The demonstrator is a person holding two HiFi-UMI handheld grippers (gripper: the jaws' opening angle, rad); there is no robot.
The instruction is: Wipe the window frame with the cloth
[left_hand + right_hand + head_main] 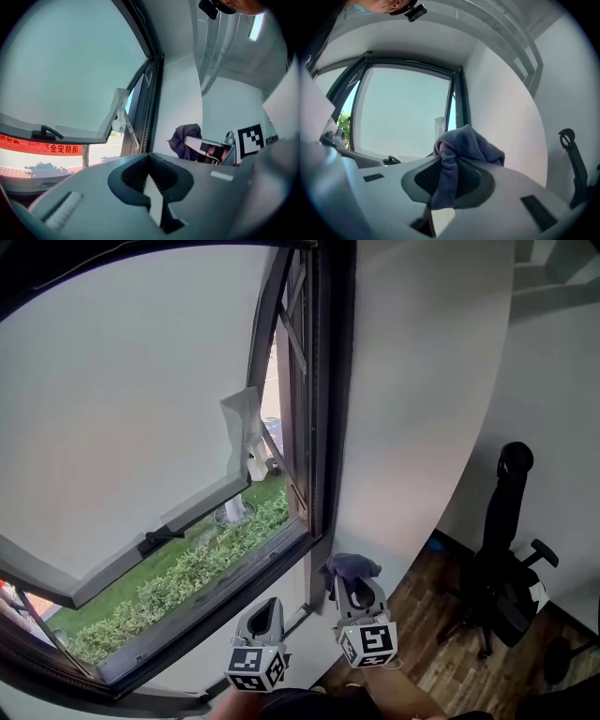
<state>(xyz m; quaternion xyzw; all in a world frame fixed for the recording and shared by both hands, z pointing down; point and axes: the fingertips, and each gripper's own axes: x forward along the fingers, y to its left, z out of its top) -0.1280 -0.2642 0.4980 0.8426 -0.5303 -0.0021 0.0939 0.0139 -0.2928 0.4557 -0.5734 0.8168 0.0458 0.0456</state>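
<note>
A dark window frame [323,427] runs up the middle of the head view, with its lower rail [216,601] slanting down to the left. The sash [141,549] is swung open outward. My right gripper [345,570] is shut on a purple-grey cloth [351,565], held just right of the frame's lower right corner, close to the white wall. The cloth [459,154] bunches over the shut jaws in the right gripper view. My left gripper [269,607] hangs lower left of it, jaws shut and holding nothing, below the lower rail. The cloth [185,138] also shows in the left gripper view.
A white wall [422,409] stands right of the frame. A black office chair [502,559] sits on the wooden floor [441,652] at the right. A black handle [161,536] is on the open sash. Hedges and grass [187,577] lie outside below.
</note>
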